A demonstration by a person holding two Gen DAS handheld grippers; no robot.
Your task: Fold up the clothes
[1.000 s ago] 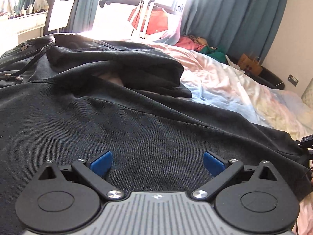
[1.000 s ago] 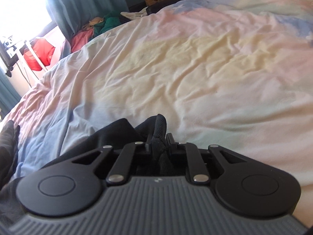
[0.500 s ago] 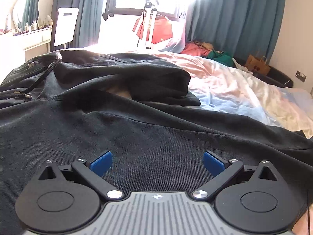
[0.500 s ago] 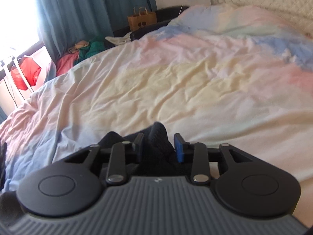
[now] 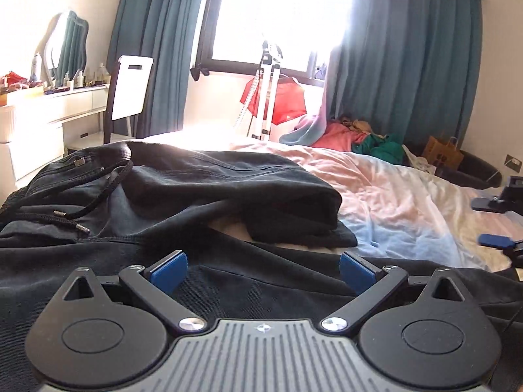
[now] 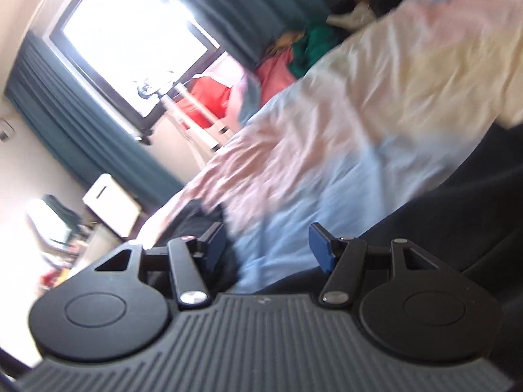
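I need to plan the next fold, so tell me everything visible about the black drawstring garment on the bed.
The black drawstring garment looks like heavy, soft cotton-type fabric, dark and faintly faded at the seams. It lies spread across the pastel bedsheet, with one part folded over itself into a thick layered flap on the right. A braided black cord with metal tips trails over its left side near a stitched hem. The open left tool hovers just above its near fabric; contact cannot be told.

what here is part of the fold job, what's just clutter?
Job: black hoodie, left gripper, right gripper, both open, and the bed it lies on.
Clutter: paper bag, clothes pile, chair, tripod, dresser.
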